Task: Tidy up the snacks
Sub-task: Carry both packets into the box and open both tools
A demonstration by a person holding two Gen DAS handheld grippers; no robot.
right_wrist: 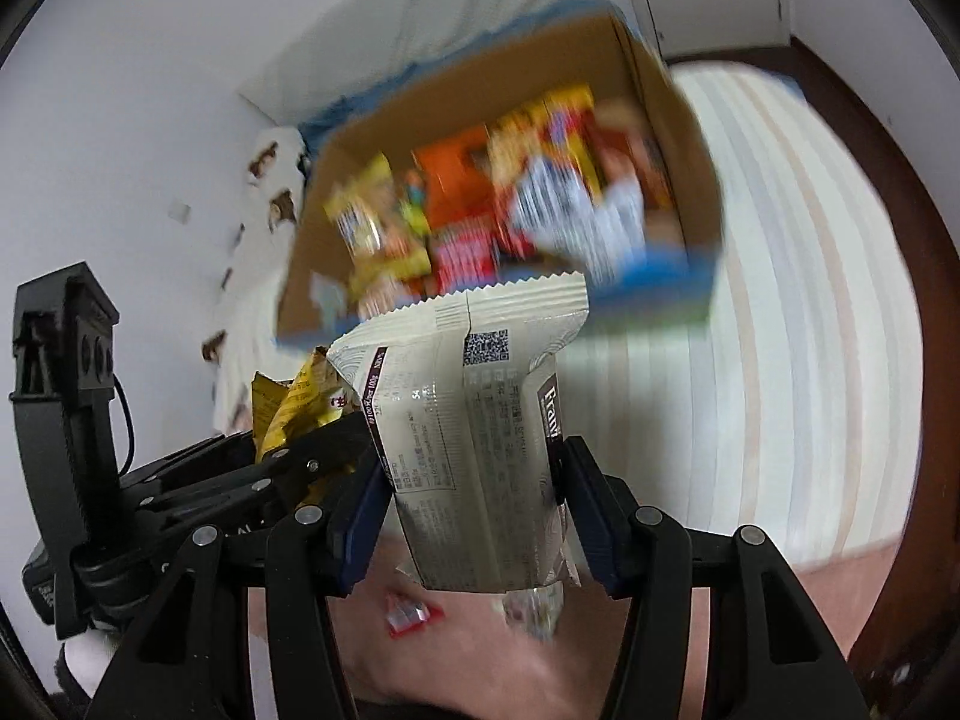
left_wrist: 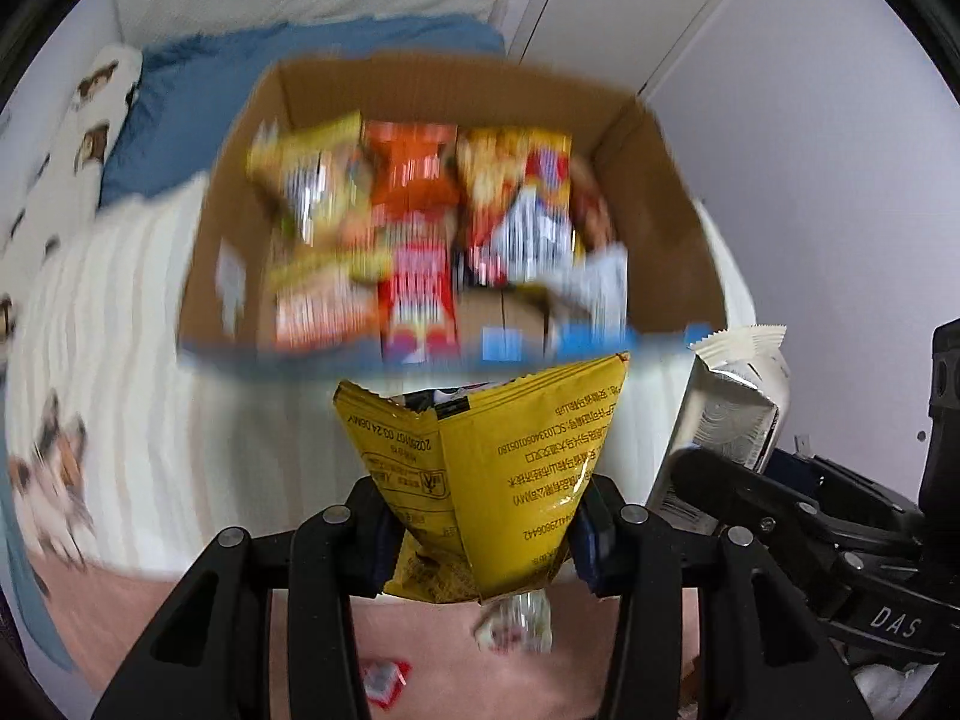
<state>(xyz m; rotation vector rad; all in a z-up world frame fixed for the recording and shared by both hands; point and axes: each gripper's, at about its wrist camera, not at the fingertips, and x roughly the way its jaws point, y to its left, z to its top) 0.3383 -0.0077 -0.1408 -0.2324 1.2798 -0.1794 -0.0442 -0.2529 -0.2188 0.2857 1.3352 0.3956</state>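
My left gripper [left_wrist: 486, 534] is shut on a yellow snack bag [left_wrist: 498, 456], held upright in front of an open cardboard box [left_wrist: 666, 204] on the bed. The box holds several yellow, orange and red snack packs [left_wrist: 414, 222], blurred by motion. My right gripper [right_wrist: 474, 510] is shut on a cream-white snack bag [right_wrist: 468, 420] with a QR code, also held in front of the box [right_wrist: 684, 138]. The white bag [left_wrist: 732, 414] and right gripper show at the right of the left wrist view; the yellow bag [right_wrist: 294, 402] shows at the left of the right wrist view.
The box sits on a white striped blanket [left_wrist: 120, 360] beside a blue pillow [left_wrist: 180, 102]. Small loose snack packets [left_wrist: 384, 678] [right_wrist: 408, 612] lie on the pink sheet below the grippers. A dark wooden bed edge [right_wrist: 888, 180] runs at right.
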